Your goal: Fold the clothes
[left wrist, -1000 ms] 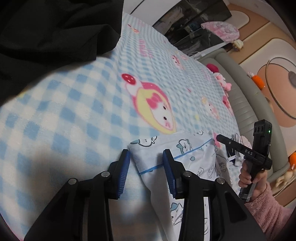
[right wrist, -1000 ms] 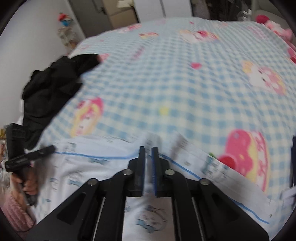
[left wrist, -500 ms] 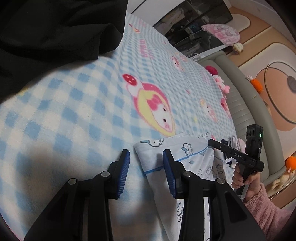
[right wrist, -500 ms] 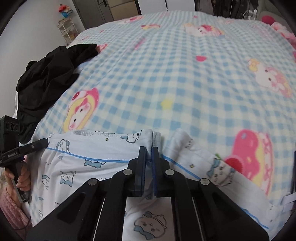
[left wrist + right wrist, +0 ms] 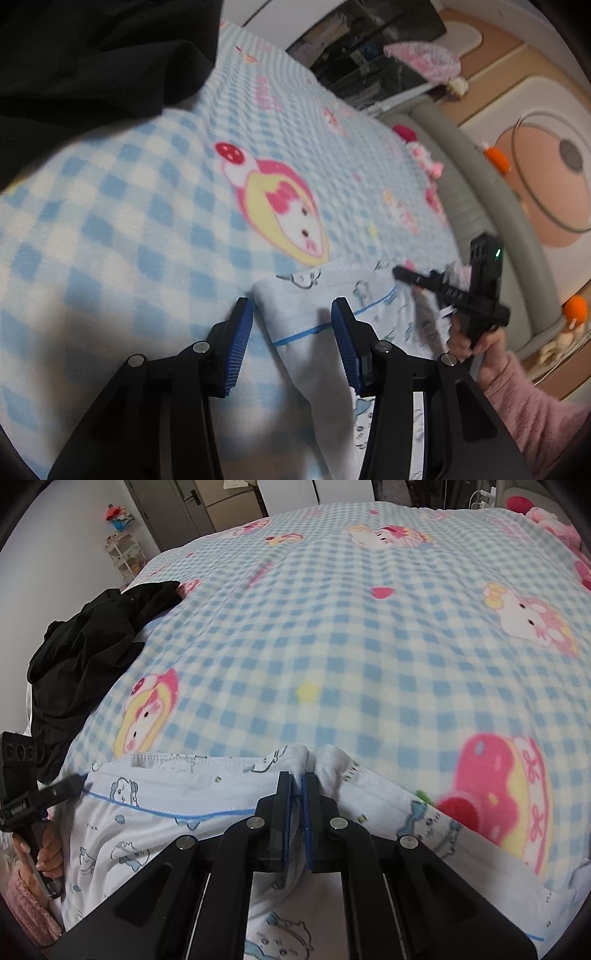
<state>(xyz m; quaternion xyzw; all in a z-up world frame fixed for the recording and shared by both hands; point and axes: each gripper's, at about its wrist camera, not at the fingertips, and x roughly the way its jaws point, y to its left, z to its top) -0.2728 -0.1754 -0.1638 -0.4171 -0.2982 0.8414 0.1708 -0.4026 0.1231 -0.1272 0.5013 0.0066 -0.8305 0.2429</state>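
1. A pale blue printed garment [image 5: 155, 805] lies at the near edge of a blue-and-white checked blanket [image 5: 369, 646] spread over a bed, its top hem and a thin blue stripe running across the right wrist view.

2. The right gripper [image 5: 297, 775] is clenched on a bunched ridge of that garment near the middle of its upper hem; the cloth puckers up between the blue pads and fans out to either side.

3. The left gripper [image 5: 291, 314] stands released, its jaws having just eased wider. The garment's corner lies between them, close to the right-hand pad, but no pad visibly presses on it.

4. Seen from the left wrist, the person's right hand [image 5: 476, 343], in a pink sleeve [image 5: 535, 417], holds the other tool low over the far part of the cloth; motion blur there makes the exact contact hard to read.

5. The step in hand appears to be taking hold of the garment along its hem to begin a fold: one pinch is set, the second is not yet made.

6. The next move likely calls for the left jaws to close on the corner they straddle, then for both hands to lift and carry the hem evenly so the cloth folds flat.

7. A heap of black clothing [image 5: 88, 657] waits at the blanket's left edge, well apart from the work.
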